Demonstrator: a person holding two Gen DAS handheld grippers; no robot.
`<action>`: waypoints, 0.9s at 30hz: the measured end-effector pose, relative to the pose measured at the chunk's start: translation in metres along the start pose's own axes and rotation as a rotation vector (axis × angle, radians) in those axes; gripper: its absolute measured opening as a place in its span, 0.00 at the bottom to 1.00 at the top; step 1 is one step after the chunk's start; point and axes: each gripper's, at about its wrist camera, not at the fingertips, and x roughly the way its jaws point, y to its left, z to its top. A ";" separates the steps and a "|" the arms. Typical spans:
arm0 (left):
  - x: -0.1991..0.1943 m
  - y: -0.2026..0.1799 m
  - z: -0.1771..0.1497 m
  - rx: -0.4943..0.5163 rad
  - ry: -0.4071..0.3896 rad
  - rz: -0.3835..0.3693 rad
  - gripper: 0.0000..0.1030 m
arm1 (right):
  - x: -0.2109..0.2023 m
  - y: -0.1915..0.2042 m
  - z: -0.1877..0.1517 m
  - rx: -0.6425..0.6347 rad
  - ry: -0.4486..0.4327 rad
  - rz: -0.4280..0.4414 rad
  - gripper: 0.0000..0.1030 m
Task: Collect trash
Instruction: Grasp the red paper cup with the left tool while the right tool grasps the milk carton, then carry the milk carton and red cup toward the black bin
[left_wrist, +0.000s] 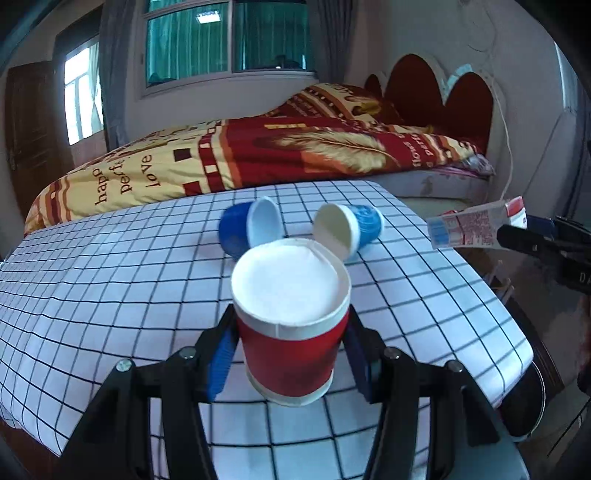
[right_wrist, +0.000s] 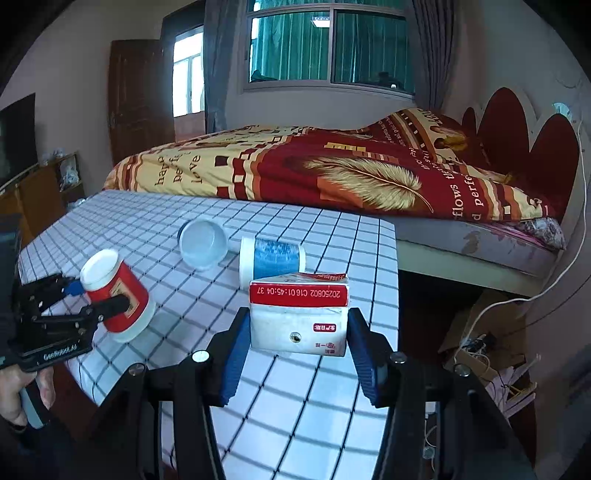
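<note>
My left gripper (left_wrist: 291, 350) is shut on a red and white paper cup (left_wrist: 291, 332), held above the checked table (left_wrist: 110, 277); the cup also shows in the right wrist view (right_wrist: 118, 295). My right gripper (right_wrist: 299, 339) is shut on a white and red milk carton (right_wrist: 299, 317), which shows at the right in the left wrist view (left_wrist: 476, 225). Two blue paper cups lie on their sides on the table, one dark blue (left_wrist: 247, 229) (right_wrist: 203, 242), one light blue (left_wrist: 351, 225) (right_wrist: 271, 258).
A bed with a red and yellow quilt (right_wrist: 332, 173) stands behind the table. Cardboard and cables (right_wrist: 484, 350) lie on the floor to the right of the table. A wooden cabinet (right_wrist: 44, 192) stands at the left.
</note>
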 end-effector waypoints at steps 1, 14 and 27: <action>0.000 -0.003 -0.001 0.002 0.003 -0.003 0.54 | -0.003 0.000 -0.005 0.001 0.004 0.007 0.52; 0.007 -0.005 -0.005 -0.001 0.027 -0.015 0.54 | 0.050 -0.028 -0.043 0.185 0.195 0.095 0.67; 0.015 -0.009 -0.005 0.002 0.046 -0.032 0.54 | 0.065 -0.010 -0.027 0.091 0.181 0.054 0.53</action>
